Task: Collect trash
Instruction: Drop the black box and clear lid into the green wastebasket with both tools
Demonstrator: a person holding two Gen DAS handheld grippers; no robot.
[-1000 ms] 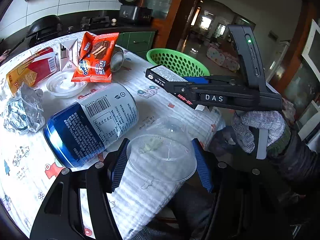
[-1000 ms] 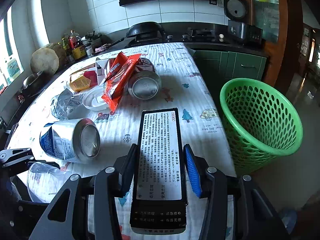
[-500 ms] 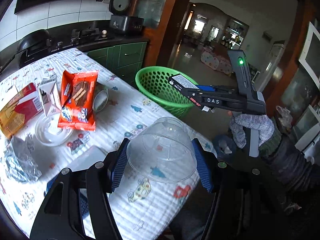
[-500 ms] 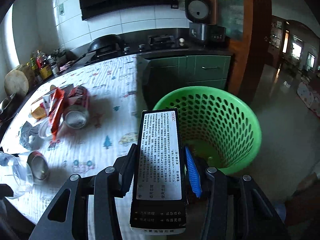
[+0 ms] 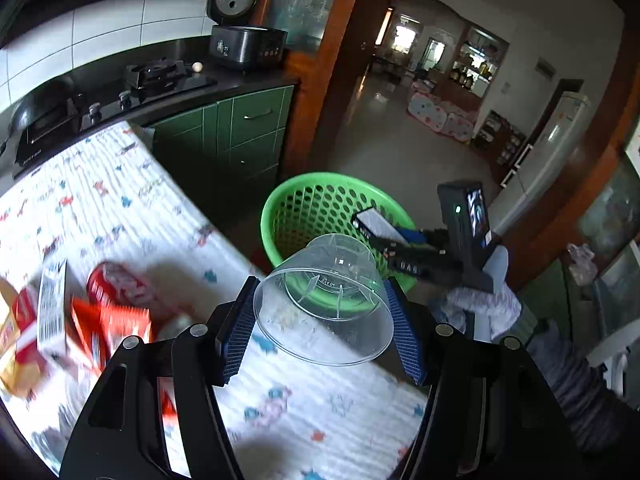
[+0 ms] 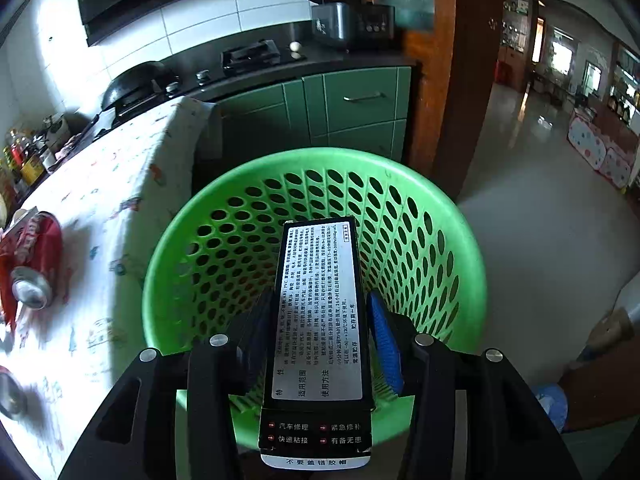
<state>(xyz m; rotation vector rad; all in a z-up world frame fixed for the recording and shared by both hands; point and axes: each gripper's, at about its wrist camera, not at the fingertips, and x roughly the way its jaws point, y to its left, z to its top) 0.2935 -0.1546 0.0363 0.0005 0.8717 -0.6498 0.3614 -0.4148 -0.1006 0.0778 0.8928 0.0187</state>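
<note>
My left gripper [image 5: 320, 328] is shut on a clear plastic cup [image 5: 324, 300], held in the air above the table's edge, pointing toward the green perforated basket [image 5: 304, 204] on the floor. My right gripper [image 6: 318, 340] is shut on a black flat box with a white printed label [image 6: 320, 312], held right over the open basket [image 6: 436, 208]. The right gripper and its box [image 5: 374, 222] also show in the left wrist view, above the basket's rim. The basket looks empty inside.
The table with a patterned white cloth [image 5: 132, 208] holds a red can [image 5: 116, 284], red snack wrappers [image 5: 108, 332] and cartons [image 5: 50, 304]. The red can [image 6: 32, 256] shows at the left of the right wrist view. Green cabinets [image 6: 352, 104] stand behind the basket.
Both grippers have moved from over the table toward the basket. The right gripper with the black box now hangs over the basket; the left gripper with the cup has lifted and swung right.
</note>
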